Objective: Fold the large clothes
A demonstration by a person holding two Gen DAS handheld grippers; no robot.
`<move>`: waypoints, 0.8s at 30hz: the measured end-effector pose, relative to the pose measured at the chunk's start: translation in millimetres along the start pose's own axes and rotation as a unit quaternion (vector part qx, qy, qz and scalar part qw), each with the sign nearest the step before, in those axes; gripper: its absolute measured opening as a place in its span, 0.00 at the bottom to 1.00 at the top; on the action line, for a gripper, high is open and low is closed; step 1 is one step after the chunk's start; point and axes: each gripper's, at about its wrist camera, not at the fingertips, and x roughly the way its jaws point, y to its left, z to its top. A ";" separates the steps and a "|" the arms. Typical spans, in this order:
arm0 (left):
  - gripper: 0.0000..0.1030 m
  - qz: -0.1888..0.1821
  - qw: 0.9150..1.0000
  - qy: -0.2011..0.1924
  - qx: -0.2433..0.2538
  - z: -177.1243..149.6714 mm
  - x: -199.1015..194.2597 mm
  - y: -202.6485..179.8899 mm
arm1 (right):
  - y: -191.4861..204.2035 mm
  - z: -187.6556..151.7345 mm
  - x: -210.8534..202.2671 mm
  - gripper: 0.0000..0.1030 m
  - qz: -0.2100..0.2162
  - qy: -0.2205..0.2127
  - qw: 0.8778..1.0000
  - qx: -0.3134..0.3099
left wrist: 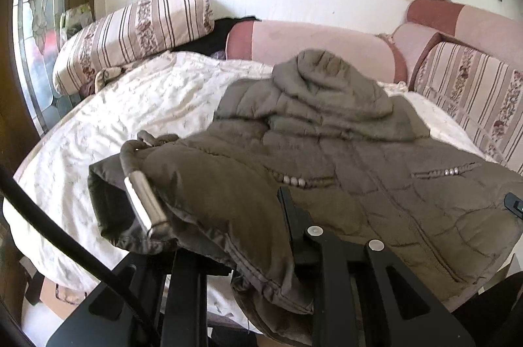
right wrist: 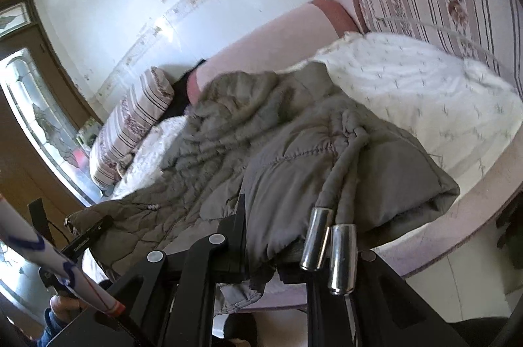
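Both grippers are matte black, built from flat angular linkage bars with triangular cut-outs and round silver pivot screws. The left gripper [left wrist: 258, 235] has a thick black cable [left wrist: 65, 245] curving past its left side. Beside the right gripper [right wrist: 294, 235], a dark blue sleeve [right wrist: 49, 327] shows at the frame's lower corner.

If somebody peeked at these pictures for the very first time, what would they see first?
A big puffy olive-green quilted jacket fills the middle, spread over the white quilted bedcover with its hood toward the wall. Both black tongs, left and right, are shut on its near edge. Shiny silver metal cord tips dangle from the jacket near the right tongs, and striped flowery cushions sit behind.
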 end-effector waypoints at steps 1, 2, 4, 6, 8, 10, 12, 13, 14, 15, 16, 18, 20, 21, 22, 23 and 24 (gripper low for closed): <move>0.21 -0.003 1.000 -0.004 -0.003 8.5 -3.3 2.2 | 3.1 6.2 -3.4 0.13 0.004 -0.005 1.000 -0.001; 0.21 -0.006 1.000 -0.005 -0.005 15.6 -4.3 4.4 | 5.0 11.9 -5.8 0.13 0.008 -0.008 1.000 0.000; 0.21 -0.016 1.000 -0.005 -0.013 35.0 -5.5 9.1 | 11.0 27.9 -8.8 0.13 0.022 -0.016 1.000 0.006; 0.21 -0.025 0.999 -0.004 -0.019 54.4 -2.3 14.3 | 15.6 44.2 -7.3 0.13 0.031 -0.021 0.999 0.013; 0.22 -0.035 0.999 -0.005 -0.028 77.9 2.7 17.5 | 23.0 60.1 -4.2 0.13 0.035 -0.027 0.999 0.013; 0.22 -0.045 0.998 -0.003 -0.033 100.5 9.5 15.2 | 31.6 84.3 2.7 0.13 0.035 -0.034 0.999 0.013; 0.22 -0.048 0.998 -0.008 -0.032 129.4 19.7 12.0 | 38.0 107.2 10.8 0.13 0.034 -0.040 0.999 0.013; 0.23 -0.049 0.998 -0.009 -0.034 142.4 25.1 9.9 | 42.5 122.5 17.5 0.13 0.031 -0.045 0.998 0.009; 0.24 -0.054 0.998 -0.010 -0.038 156.7 32.1 8.3 | 45.6 132.4 21.6 0.13 0.027 -0.049 0.998 0.006; 0.25 -0.057 0.997 -0.012 -0.042 169.5 40.0 8.5 | 49.3 149.4 30.6 0.13 0.020 -0.055 0.998 0.002; 0.27 -0.058 0.997 -0.014 -0.051 186.9 52.2 9.8 | 50.3 162.2 38.0 0.13 0.017 -0.057 0.998 0.003; 0.30 -0.059 0.996 -0.011 -0.060 213.2 75.3 11.9 | 51.9 197.1 64.0 0.13 0.009 -0.060 0.998 0.006; 0.39 -0.062 0.995 -0.002 -0.075 235.7 99.6 15.7 | 53.2 224.2 92.5 0.13 -0.003 -0.059 0.998 0.012; 0.41 -0.068 0.994 0.008 -0.087 246.2 112.6 19.7 | 55.1 238.8 111.4 0.13 -0.013 -0.058 0.998 0.011; 0.46 -0.075 0.992 0.015 -0.098 252.9 121.1 23.8 | 55.4 248.2 125.1 0.13 -0.020 -0.057 0.998 0.010; 0.50 -0.084 0.990 0.021 -0.114 259.5 130.3 29.8 | 55.2 259.9 143.7 0.13 -0.027 -0.056 0.998 0.011; 0.52 -0.093 0.988 0.023 -0.125 263.0 136.4 34.1 | 54.2 269.4 161.3 0.13 -0.034 -0.054 0.998 0.011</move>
